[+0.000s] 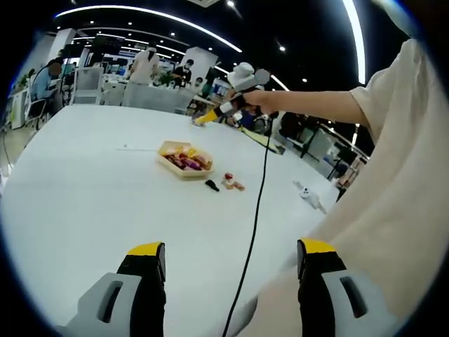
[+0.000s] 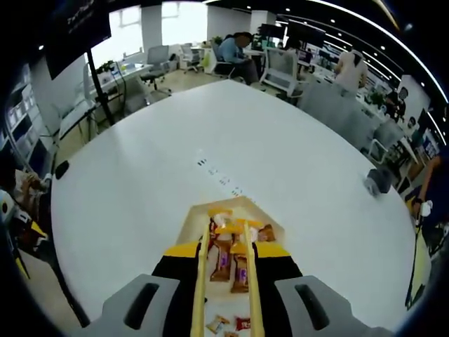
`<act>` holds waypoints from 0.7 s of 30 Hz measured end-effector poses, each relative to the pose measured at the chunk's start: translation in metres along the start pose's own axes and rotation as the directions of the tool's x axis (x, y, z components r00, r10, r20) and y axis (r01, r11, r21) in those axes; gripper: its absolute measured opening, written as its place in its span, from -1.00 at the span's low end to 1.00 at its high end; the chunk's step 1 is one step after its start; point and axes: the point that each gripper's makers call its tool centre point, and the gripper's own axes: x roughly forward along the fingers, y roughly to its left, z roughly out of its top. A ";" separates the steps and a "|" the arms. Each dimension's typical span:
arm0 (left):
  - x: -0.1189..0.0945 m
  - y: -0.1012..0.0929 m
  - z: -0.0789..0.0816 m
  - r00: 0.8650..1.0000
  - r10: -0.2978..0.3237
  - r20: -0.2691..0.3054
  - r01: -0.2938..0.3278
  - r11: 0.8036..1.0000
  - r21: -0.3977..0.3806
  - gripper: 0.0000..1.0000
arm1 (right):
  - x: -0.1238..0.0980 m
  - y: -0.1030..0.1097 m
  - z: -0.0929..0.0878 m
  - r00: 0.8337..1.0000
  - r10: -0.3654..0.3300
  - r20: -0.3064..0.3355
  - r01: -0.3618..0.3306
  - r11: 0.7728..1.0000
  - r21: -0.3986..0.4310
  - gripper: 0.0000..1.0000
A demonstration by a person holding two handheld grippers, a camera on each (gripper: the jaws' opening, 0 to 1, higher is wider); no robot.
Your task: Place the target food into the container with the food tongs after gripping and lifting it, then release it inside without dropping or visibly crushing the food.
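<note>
A large white table (image 1: 84,182) carries everything. Near its middle sits a shallow tan container (image 1: 184,159) holding wrapped snacks. Just beside it on the tabletop lie a small dark object (image 1: 211,185) and a little cluster of loose wrapped snacks (image 1: 232,183). Further toward the table's edge rests a small white object (image 1: 309,195). In the right gripper view, the same container (image 2: 203,210) sits on the white surface, with loose snacks (image 2: 228,324) below it and a faint line of small dark marks (image 2: 221,177) beyond it
</note>
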 end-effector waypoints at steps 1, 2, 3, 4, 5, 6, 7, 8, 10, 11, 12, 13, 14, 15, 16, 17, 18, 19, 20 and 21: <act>0.000 0.000 0.000 1.000 -0.001 0.000 0.001 1.000 0.000 0.53 | 0.000 0.000 -0.001 1.000 0.000 -0.001 0.000 1.000 0.002 -0.45; 0.001 -0.001 0.000 1.000 -0.003 0.000 0.003 1.000 0.001 0.53 | -0.001 0.000 -0.004 1.000 0.000 -0.003 0.000 1.000 0.004 -0.45; 0.001 -0.001 0.000 1.000 -0.003 0.000 0.003 1.000 0.001 0.53 | -0.001 0.000 -0.004 1.000 0.000 -0.003 0.000 1.000 0.005 -0.45; 0.001 -0.001 0.000 1.000 -0.004 0.000 0.004 1.000 0.001 0.53 | -0.001 0.001 -0.006 1.000 0.000 -0.004 0.000 1.000 0.007 -0.45; 0.002 -0.002 0.000 1.000 -0.005 -0.001 0.005 1.000 0.002 0.53 | -0.002 0.001 -0.009 1.000 0.000 -0.008 0.000 1.000 0.010 -0.45; 0.002 -0.002 0.000 1.000 -0.007 -0.001 0.007 1.000 0.002 0.53 | -0.002 0.001 -0.012 1.000 0.000 -0.009 0.000 1.000 0.013 -0.45; 0.002 -0.002 0.000 1.000 -0.008 -0.001 0.008 1.000 0.002 0.53 | -0.003 0.001 -0.014 1.000 -0.001 -0.010 0.001 1.000 0.016 -0.45; 0.002 -0.003 0.000 1.000 -0.009 -0.002 0.009 1.000 0.003 0.53 | -0.003 0.000 -0.016 1.000 -0.002 -0.011 0.002 1.000 0.020 -0.45; 0.002 -0.003 -0.001 1.000 -0.012 -0.004 0.012 1.000 0.005 0.53 | -0.004 0.001 -0.021 1.000 -0.001 -0.015 0.002 1.000 0.028 -0.45; 0.002 -0.004 -0.001 1.000 -0.013 -0.005 0.013 1.000 0.005 0.53 | -0.004 0.001 -0.023 1.000 -0.001 -0.016 0.002 1.000 0.030 -0.45; 0.002 -0.004 -0.001 1.000 -0.014 -0.006 0.014 1.000 0.006 0.53 | -0.005 0.002 -0.027 1.000 -0.001 -0.019 0.002 0.999 0.035 -0.45; 0.003 -0.004 -0.001 1.000 -0.016 -0.007 0.016 1.000 0.006 0.53 | -0.005 0.002 -0.029 1.000 -0.001 -0.020 0.002 0.999 0.039 -0.45; 0.003 -0.005 -0.002 1.000 -0.017 -0.008 0.017 1.000 0.007 0.53 | -0.005 0.003 -0.031 1.000 0.000 -0.022 0.001 0.999 0.041 -0.45; 0.003 -0.005 -0.001 1.000 -0.019 -0.008 0.019 1.000 0.009 0.53 | -0.006 0.004 -0.035 1.000 0.000 -0.025 0.001 0.999 0.046 -0.45; 0.003 -0.005 -0.001 1.000 -0.020 -0.008 0.020 1.000 0.009 0.53 | -0.006 0.006 -0.038 1.000 0.001 -0.027 0.000 0.999 0.049 -0.45; 0.003 -0.006 -0.001 1.000 -0.021 -0.008 0.021 1.000 0.010 0.53 | -0.006 0.006 -0.041 1.000 0.001 -0.029 0.001 0.999 0.053 -0.45; 0.003 -0.006 -0.001 1.000 -0.021 -0.008 0.021 1.000 0.010 0.53 | -0.006 0.007 -0.042 1.000 0.002 -0.030 0.000 0.999 0.054 -0.45; 0.003 -0.007 -0.001 1.000 -0.022 -0.010 0.023 1.000 0.012 0.53 | -0.007 0.009 -0.046 0.999 0.003 -0.033 -0.002 0.998 0.058 -0.45; 0.003 -0.007 -0.001 1.000 -0.023 -0.011 0.023 1.000 0.012 0.53 | -0.007 0.010 -0.048 0.999 0.004 -0.035 -0.002 0.998 0.059 -0.45; 0.003 -0.007 -0.001 1.000 -0.024 -0.011 0.024 1.000 0.013 0.53 | -0.007 0.011 -0.050 0.999 0.005 -0.036 -0.003 0.998 0.061 -0.45</act>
